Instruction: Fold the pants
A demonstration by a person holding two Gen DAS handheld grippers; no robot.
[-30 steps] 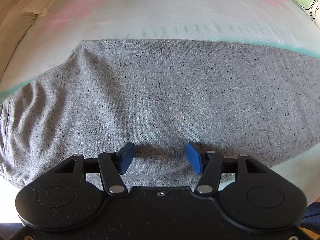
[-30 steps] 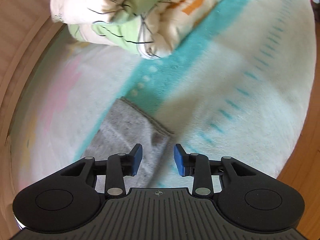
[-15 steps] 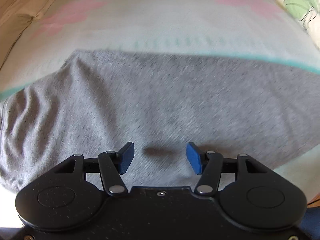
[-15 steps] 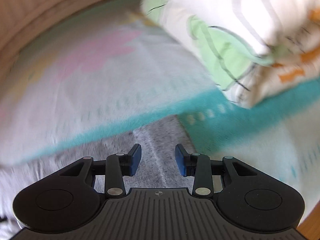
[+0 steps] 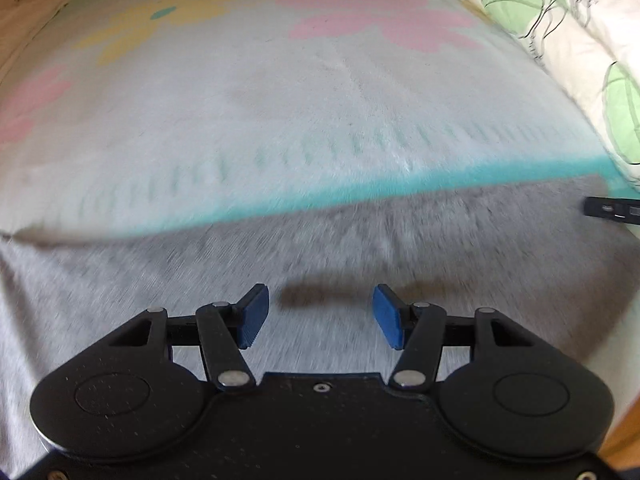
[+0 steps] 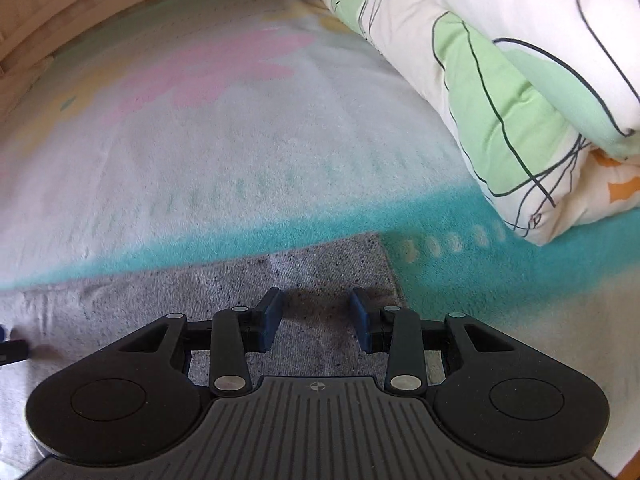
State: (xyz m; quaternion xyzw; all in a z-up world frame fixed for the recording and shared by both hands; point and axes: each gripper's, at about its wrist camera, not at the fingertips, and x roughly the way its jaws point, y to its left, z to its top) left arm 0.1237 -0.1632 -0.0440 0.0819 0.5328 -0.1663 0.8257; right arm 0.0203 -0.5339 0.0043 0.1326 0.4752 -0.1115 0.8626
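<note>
Both tongs [image 5: 320, 312] [image 6: 316, 314] agape over pants [image 5: 360, 248]

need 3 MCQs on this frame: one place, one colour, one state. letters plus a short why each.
1. Where does the folded quilt lie relative to the grey pants in the right wrist view?
A. on top of them
B. up and to the right, apart from them
C. under them

2. What colour is the blanket stripe along the pants' far edge?
A. teal
B. red
C. black

3. How is the left gripper?
A. shut on the pants
B. open, nothing between its fingers
C. holding the quilt

Answers:
1 B: blanket shows between quilt and pants.
2 A: the band bordering the grey fabric is teal.
3 B: the blue pads stand apart over the fabric.
</note>
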